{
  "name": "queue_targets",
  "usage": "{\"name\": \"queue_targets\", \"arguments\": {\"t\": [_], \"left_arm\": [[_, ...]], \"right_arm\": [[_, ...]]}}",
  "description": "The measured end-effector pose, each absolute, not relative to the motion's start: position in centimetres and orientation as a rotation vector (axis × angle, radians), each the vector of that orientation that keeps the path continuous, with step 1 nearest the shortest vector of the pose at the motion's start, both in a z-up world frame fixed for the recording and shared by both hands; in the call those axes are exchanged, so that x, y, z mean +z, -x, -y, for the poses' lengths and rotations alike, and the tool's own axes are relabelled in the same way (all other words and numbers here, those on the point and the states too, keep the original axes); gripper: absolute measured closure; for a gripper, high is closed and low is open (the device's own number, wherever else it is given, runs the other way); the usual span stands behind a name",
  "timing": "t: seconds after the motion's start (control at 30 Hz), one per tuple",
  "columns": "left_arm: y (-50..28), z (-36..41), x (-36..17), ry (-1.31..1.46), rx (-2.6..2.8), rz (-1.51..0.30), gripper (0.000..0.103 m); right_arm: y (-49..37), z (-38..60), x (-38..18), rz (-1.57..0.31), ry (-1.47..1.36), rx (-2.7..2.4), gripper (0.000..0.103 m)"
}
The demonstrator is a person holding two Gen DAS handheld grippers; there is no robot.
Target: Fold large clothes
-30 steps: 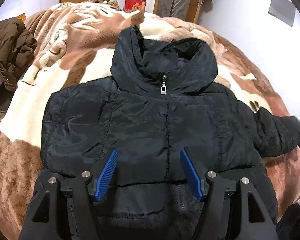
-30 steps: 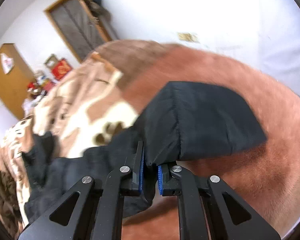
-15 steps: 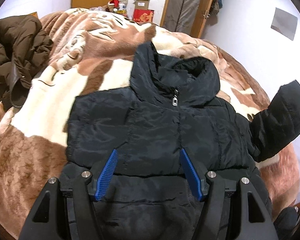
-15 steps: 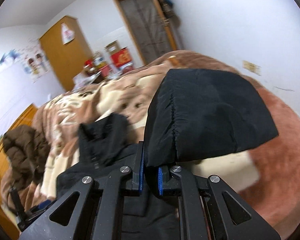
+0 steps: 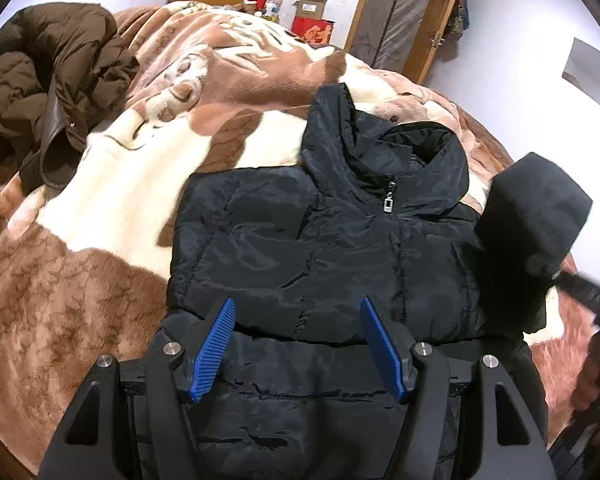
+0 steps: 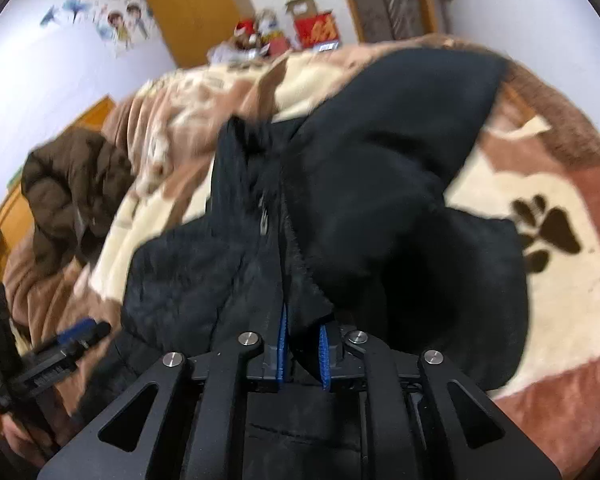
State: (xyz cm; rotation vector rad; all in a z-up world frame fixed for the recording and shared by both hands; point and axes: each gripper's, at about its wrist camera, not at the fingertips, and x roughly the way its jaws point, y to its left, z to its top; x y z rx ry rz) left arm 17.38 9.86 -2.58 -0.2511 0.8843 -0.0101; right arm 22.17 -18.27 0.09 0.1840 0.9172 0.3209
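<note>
Black jacket flat on bed, zipped front up. Right claw pinches sleeve cuff, lifted over chest. Left claw spread, hovering over hem. Risk – slick puffy sleeve slips from pinch or springs open once released.

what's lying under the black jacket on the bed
The black jacket lies on a brown-and-cream plush blanket. Whatever is beneath its body is hidden. The right gripper holds its sleeve raised.

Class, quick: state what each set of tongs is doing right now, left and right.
Left tongs: open, holding nothing, above the black jacket.
Right tongs: closed on the jacket's sleeve, lifted off the blanket.
</note>
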Motion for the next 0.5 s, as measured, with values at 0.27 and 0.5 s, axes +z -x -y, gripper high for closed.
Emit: {"name": "queue_targets", "arguments": {"t": [0.27, 0.5], "left_arm": [[-17.4, -10.5, -2.5, 0.266, -0.003, -0.880, 0.036], [-18.2, -9.7, -2.1, 0.276, -0.035, -0.880, 0.036]], "right_arm": [[-21.7, 15.6, -1.9, -0.988, -0.155, 0.454, 0.045], [-19.8, 17.3, -0.3, -0.896, -0.202, 0.469, 0.045]]}}
